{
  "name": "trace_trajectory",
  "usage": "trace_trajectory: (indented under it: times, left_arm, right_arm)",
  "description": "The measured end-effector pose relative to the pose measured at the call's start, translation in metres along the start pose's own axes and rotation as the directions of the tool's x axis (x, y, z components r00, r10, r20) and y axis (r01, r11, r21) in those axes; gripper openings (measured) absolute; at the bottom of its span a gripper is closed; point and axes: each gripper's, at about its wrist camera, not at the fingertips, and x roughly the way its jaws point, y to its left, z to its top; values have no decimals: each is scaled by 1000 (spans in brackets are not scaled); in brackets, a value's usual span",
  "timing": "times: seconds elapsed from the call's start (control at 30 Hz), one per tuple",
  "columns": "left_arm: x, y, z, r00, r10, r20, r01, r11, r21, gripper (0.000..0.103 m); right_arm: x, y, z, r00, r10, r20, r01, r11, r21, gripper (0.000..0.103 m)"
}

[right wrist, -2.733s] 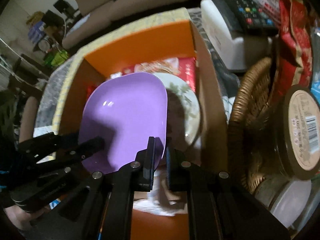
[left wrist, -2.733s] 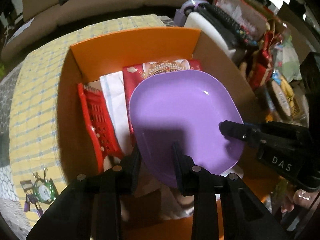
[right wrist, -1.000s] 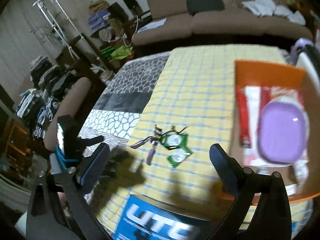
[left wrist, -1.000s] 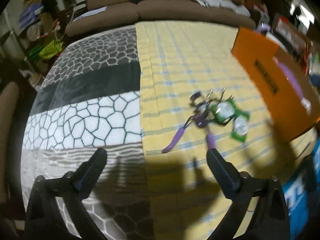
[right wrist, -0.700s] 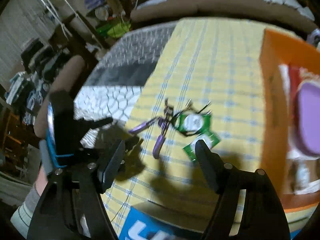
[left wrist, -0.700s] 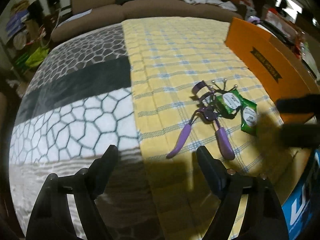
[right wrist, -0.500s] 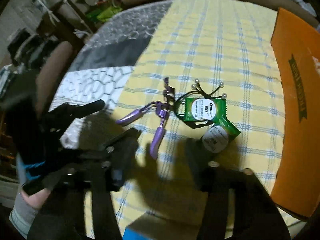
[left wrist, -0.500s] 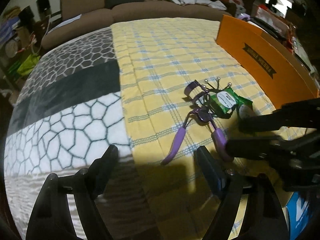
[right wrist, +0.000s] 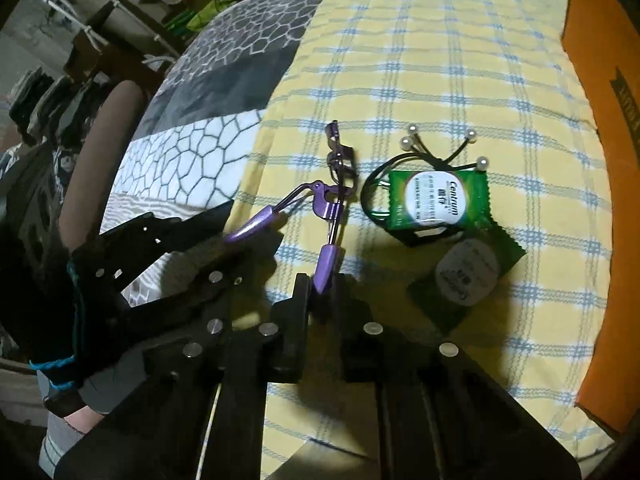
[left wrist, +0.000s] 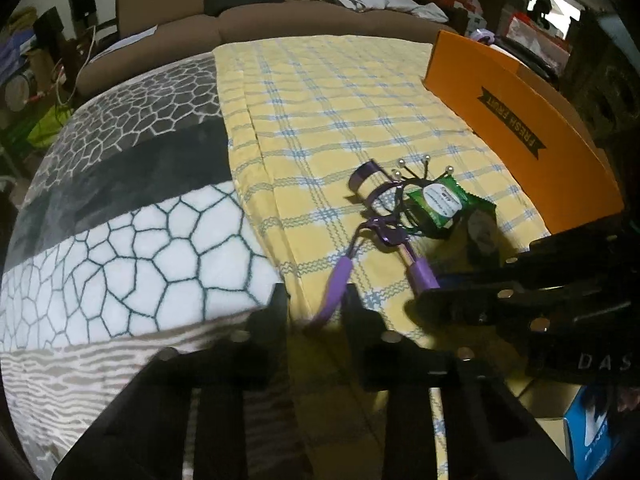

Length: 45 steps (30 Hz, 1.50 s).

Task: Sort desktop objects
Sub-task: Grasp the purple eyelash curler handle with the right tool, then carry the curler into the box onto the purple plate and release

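Both grippers have left the orange box (left wrist: 516, 120), where the purple plate now lies, and dropped onto the purple eyelash curler (right wrist: 328, 208) on the yellow checked cloth (left wrist: 320, 100). Each has gone from spread wide to nearly closed. The right gripper (right wrist: 323, 300) is pressed together on the tip of one curler handle, which sits between its fingers. The left gripper (left wrist: 314, 308) is closing around the other handle; its tip lies between the fingers, though whether the pads already press on it I cannot tell. Just beyond the right gripper's fingers lie two green sachets (right wrist: 434, 200) and a black hair tie (right wrist: 440, 152) with pearl ends, touching the curler's head. So the plate looks sorted, and the curler seems next; lifting it may drag the hair tie along.
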Motion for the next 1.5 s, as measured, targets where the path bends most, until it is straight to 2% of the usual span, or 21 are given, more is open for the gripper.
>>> trace_trajectory:
  times: [0.13, 0.27, 0.43, 0.5, 0.63, 0.77, 1.0, 1.17, 1.3, 1.4, 1.43, 1.5]
  left_arm:
    - [-9, -1, 1, 1000, -3, -1, 3, 1000, -18, 17]
    - [-29, 0, 5, 999, -40, 19, 41, 997, -65, 16]
    - [-57, -22, 17, 999, -3, 32, 3, 1000, -9, 16]
    - [-67, -26, 21, 999, 10, 34, -9, 1000, -3, 16]
    - [-90, -27, 32, 999, -18, 50, 21, 998, -59, 16]
    - [-108, -43, 54, 996, -40, 75, 45, 997, -57, 16]
    - [-130, -105, 109, 986, -117, 117, 121, 992, -24, 16]
    - [-128, -170, 154, 979, -156, 131, 152, 988, 39, 16]
    - [-101, -231, 186, 973, -205, 105, 195, 976, 94, 16]
    - [-74, -265, 201, 967, -243, 80, 234, 967, 105, 0]
    - [-58, -275, 208, 960, -272, 65, 267, 960, 83, 0]
    - [-34, -288, 214, 958, -284, 33, 281, 957, 74, 0]
  right_arm:
    - [-16, 11, -1, 999, -16, 27, 17, 999, -49, 10]
    - [-36, 14, -1, 999, 5, 51, -1, 997, -71, 10]
    - [-71, 18, -2, 995, 16, 100, -5, 995, -101, 10]
    - [-82, 18, -2, 993, 41, 112, -31, 995, -92, 10]
    - [-100, 19, -8, 988, 72, 137, -59, 994, -96, 10]
    - [-129, 8, -12, 978, 120, 174, -107, 991, -83, 10]
    - [-195, -40, -15, 953, 127, 273, -123, 992, -32, 10]
    - [-253, -93, -15, 926, 103, 363, -115, 993, 13, 10]
    - [-288, -142, -15, 909, 71, 412, -102, 993, 54, 10]
    - [-299, -178, -14, 908, 27, 417, -70, 994, 86, 10]
    - [-300, -196, -12, 907, 9, 420, -60, 992, 107, 10]
    - [-298, -223, -11, 910, 10, 413, -76, 986, 145, 10]
